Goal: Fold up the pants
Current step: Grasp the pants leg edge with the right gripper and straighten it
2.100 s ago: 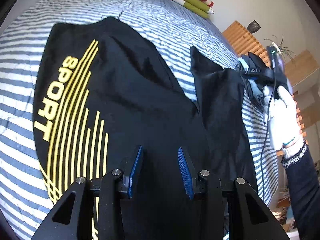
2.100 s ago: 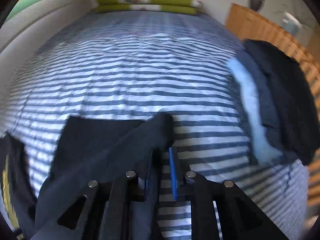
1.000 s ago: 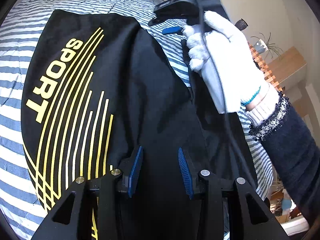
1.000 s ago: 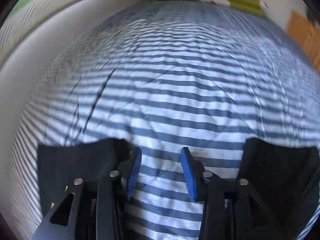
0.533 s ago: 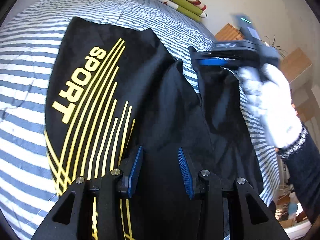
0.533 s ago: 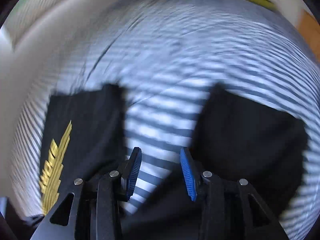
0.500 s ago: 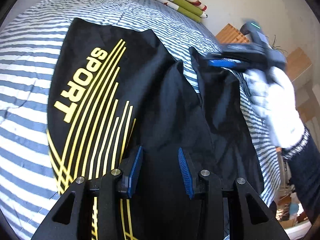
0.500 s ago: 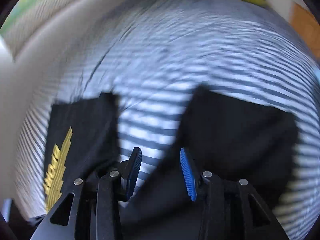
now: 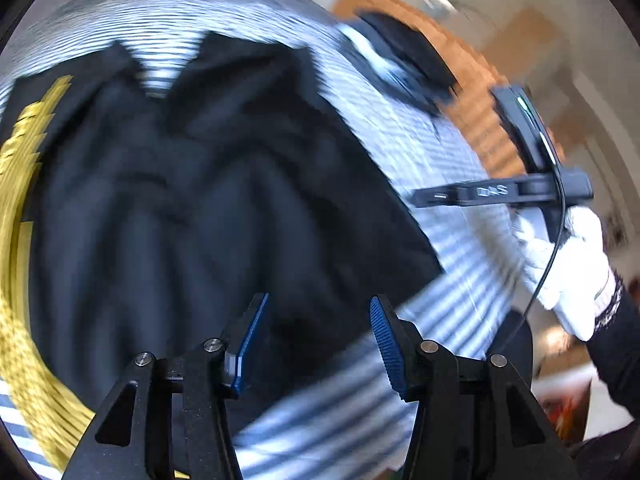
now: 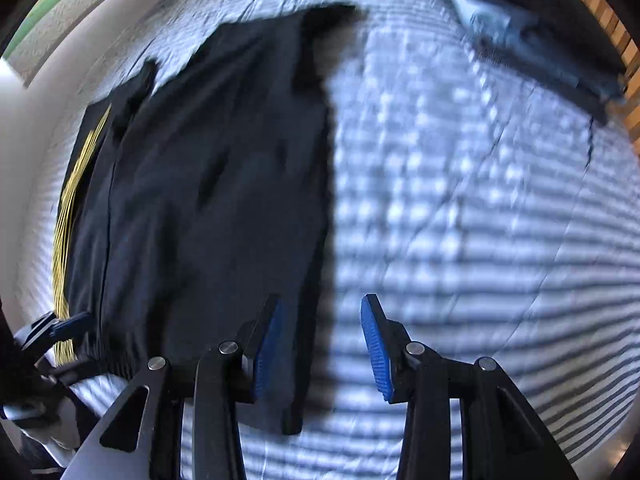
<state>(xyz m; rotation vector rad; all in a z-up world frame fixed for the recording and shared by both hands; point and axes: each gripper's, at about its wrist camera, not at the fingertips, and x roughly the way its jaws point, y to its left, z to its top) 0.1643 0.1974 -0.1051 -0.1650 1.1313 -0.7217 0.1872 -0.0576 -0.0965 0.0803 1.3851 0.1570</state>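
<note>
The black pants [image 10: 208, 208] lay flat on the striped bedspread [image 10: 460, 220]; the left gripper [image 9: 316, 344] was opening, empty, and the right gripper [image 10: 320, 344] stood parted, holding nothing.

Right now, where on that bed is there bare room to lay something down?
The striped bedspread lies bare between the black pants and the pile of dark clothes by the wooden slats. The side under the pants is covered almost to the bed's edge.

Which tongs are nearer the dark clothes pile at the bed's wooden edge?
Right, judging by the left wrist view. The right tongs hang over the striped bedding between the pants and the pile; the left tongs, opening and empty, sit over the pants' near edge.
</note>
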